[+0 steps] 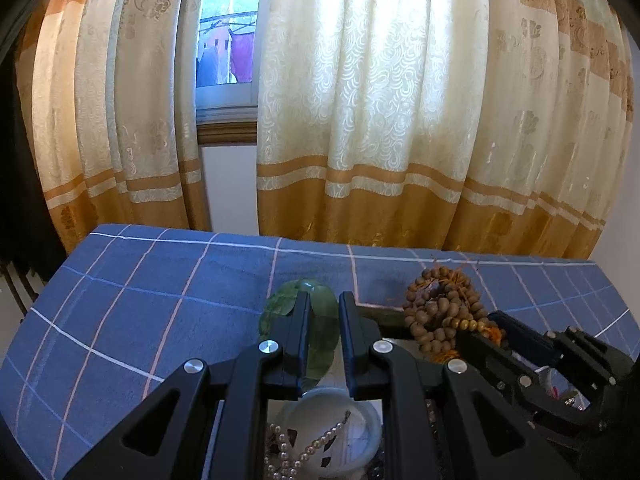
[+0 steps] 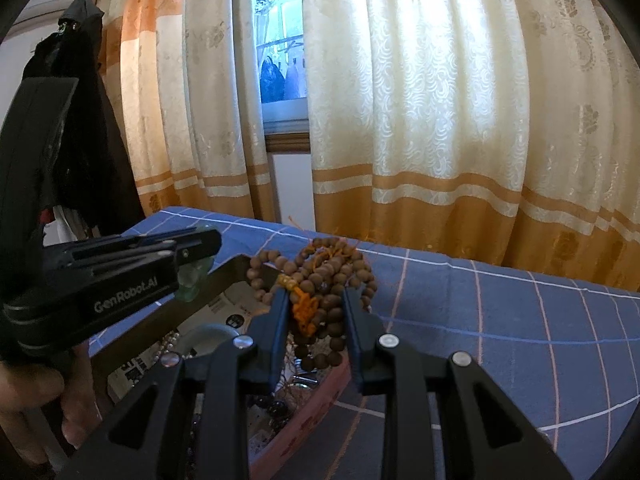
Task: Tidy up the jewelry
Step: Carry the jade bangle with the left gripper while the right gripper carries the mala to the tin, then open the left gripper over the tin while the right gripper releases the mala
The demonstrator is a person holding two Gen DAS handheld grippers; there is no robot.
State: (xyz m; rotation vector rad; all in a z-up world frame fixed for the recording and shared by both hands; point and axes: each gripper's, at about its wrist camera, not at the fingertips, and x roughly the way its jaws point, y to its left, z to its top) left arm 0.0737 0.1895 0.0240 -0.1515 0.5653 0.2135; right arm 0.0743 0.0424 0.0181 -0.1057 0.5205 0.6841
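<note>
Above the blue checked cloth (image 1: 140,300), left gripper (image 1: 324,304) level, clamping green bangle (image 1: 280,304); right gripper (image 2: 316,300) level, clutching wooden bead strand (image 2: 320,268)

Blue checked cloth (image 1: 160,300) over the table, cream-and-gold curtains (image 1: 372,120), window (image 1: 228,48), dark coat (image 2: 84,128) hanging left.

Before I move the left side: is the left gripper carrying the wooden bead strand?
No. The left gripper is closed on the green bangle; the wooden bead strand sits bunched between the right gripper's fingers.
</note>
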